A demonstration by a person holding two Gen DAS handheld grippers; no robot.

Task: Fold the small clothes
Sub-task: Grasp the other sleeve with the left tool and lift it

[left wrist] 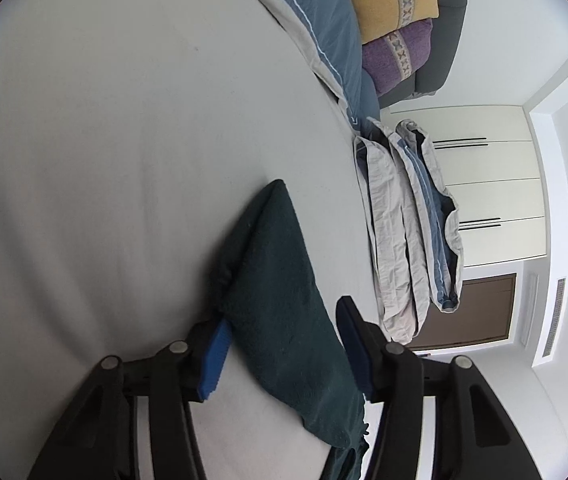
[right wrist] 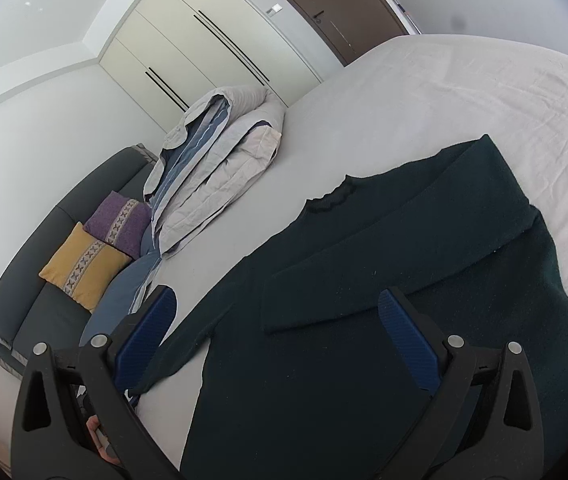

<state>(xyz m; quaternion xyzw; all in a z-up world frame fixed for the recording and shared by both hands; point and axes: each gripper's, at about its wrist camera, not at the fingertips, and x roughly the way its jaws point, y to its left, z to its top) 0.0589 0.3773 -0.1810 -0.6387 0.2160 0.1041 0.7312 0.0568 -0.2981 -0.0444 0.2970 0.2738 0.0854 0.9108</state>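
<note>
A dark green sweater (right wrist: 384,280) lies flat on the white bed sheet (right wrist: 464,92), with one sleeve folded across its chest. My right gripper (right wrist: 279,332) is open and hovers just above the sweater's body, holding nothing. In the left wrist view a sleeve of the same sweater (left wrist: 279,288) runs between the fingers of my left gripper (left wrist: 284,340). The jaws stand wide apart around the sleeve and do not pinch it.
A folded grey and blue duvet (right wrist: 219,152) lies at the bed's far edge; it also shows in the left wrist view (left wrist: 408,220). A grey sofa (right wrist: 43,264) holds a yellow cushion (right wrist: 83,264) and a purple cushion (right wrist: 119,220). White wardrobe doors (right wrist: 187,40) stand behind.
</note>
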